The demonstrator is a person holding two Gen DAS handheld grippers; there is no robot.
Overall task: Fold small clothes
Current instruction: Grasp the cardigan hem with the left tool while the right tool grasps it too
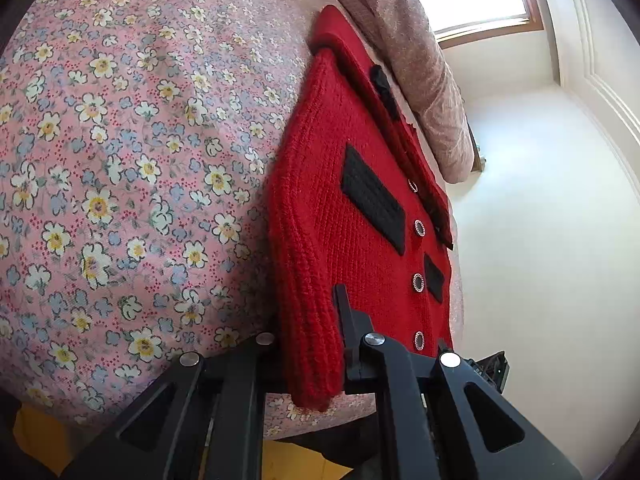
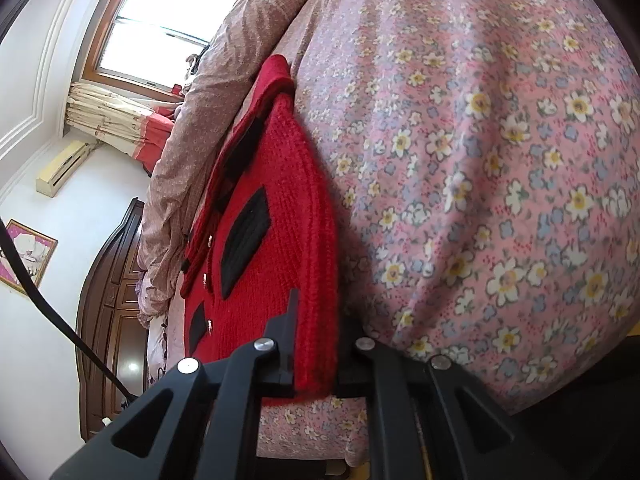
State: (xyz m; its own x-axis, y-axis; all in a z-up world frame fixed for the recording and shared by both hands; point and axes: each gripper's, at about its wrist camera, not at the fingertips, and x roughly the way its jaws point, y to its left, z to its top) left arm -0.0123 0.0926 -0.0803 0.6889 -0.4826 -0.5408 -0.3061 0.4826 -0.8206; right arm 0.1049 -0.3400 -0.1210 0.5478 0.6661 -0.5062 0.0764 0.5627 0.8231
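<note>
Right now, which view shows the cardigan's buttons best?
The left wrist view: four round buttons run in a clear row down the red cardigan. The right wrist view shows only a few edge-on glints along the front.

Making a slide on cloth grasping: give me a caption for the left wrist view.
Left hand-held gripper shut on the hem of a red knitted cardigan lying on a floral bedsheet.

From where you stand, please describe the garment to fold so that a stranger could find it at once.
Look at the bed with the pink flowered sheet. On it, beside a rolled brownish quilt, lies a red knitted cardigan. Only it has black pocket patches and round buttons, and both grippers pinch its ribbed edge.
</note>
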